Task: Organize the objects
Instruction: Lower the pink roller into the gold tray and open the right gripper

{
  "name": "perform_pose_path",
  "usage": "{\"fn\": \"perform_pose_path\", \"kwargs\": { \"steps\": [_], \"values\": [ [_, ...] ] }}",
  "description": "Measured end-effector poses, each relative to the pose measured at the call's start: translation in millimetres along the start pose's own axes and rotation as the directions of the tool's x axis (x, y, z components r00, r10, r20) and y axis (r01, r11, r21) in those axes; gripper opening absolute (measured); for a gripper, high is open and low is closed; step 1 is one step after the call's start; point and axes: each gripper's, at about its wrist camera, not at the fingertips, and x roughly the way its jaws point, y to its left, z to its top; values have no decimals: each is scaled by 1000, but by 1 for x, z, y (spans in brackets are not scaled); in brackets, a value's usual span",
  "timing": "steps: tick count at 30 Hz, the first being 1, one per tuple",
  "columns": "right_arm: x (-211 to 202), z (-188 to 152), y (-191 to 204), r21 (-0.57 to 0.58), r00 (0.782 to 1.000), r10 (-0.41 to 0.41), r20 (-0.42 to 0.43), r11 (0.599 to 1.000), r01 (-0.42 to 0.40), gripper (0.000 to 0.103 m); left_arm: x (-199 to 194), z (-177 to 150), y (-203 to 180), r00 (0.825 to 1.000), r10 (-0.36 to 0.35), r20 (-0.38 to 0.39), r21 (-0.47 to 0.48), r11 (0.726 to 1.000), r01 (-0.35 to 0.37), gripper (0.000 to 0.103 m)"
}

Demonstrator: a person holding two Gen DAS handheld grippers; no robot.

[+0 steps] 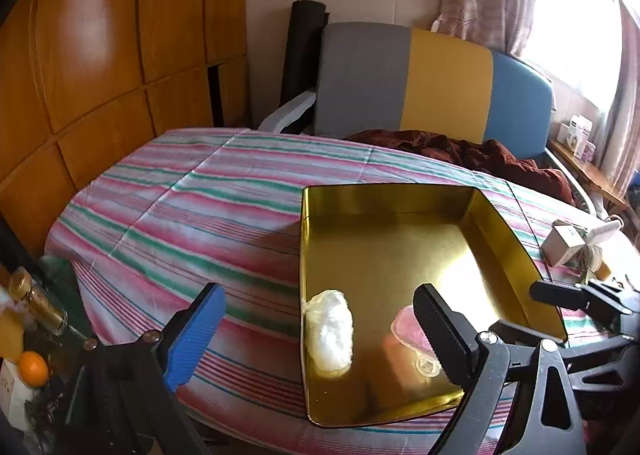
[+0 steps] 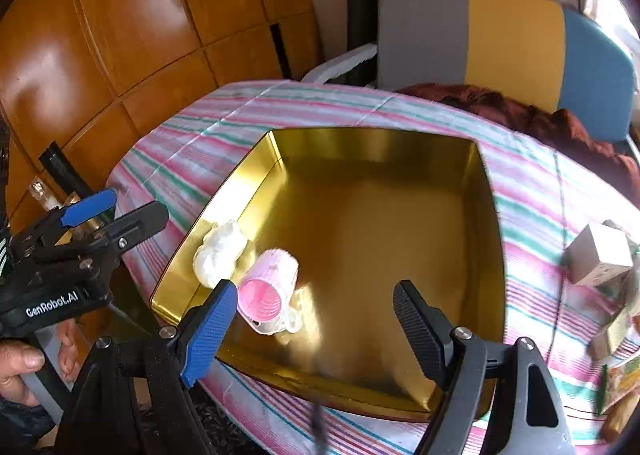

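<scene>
White wad (image 2: 219, 253): lies in the near-left corner of the gold tin (image 2: 486, 215), against its left wall. I judge it soft and very light, cotton or crumpled film; it should squash under the pads and may cling to them. Best hold: across its middle, with a gentle squeeze.

White wad, look: lumpy, off-white, slightly glossy, no firm edge.

Pink roller (image 2: 269, 290): lies on its side on the tin floor, just right of the wad, open end toward me. I judge it a light, hollow plastic tube, stiff enough to hold but prone to roll on the smooth metal. Best hold: across the barrel, not at the rim.

Pink roller, look: pale pink ribbed inside, whitish outer wrap, with a whitish frill at the near end.

Gold tin, look: shallow, square, mirror-bright inside, standing on the striped cloth (image 1: 180, 191) of the table. Slippery floor, thin walls.

Small box (image 2: 600, 253): on the cloth, well right of the tin, not yet put away. Cardboard by appearance, light and rigid.

My left tongs (image 1: 316, 329): wide, nothing between the pads, above the tin's near-left corner.

My right tongs (image 2: 314, 329): wide, empty, above the tin's near edge, with the roller beside the blue pad (image 2: 208, 335).
</scene>
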Motion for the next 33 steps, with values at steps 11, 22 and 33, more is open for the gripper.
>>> {"fn": "perform_pose_path", "kwargs": {
  "steps": [11,22,33],
  "values": [
    [-23,-2,-14,23,987,-133,94,991,132,82,-13,2,-27,999,-31,42,88,996,27,97],
    [-38,-12,-51,108,976,-197,94,977,187,82,-16,5,-62,995,-89,43,169,982,81,97],
    [-65,-25,-105,224,951,-298,88,936,272,82,-24,5,-106,985,-162,59,288,948,139,97]
  ]
}}
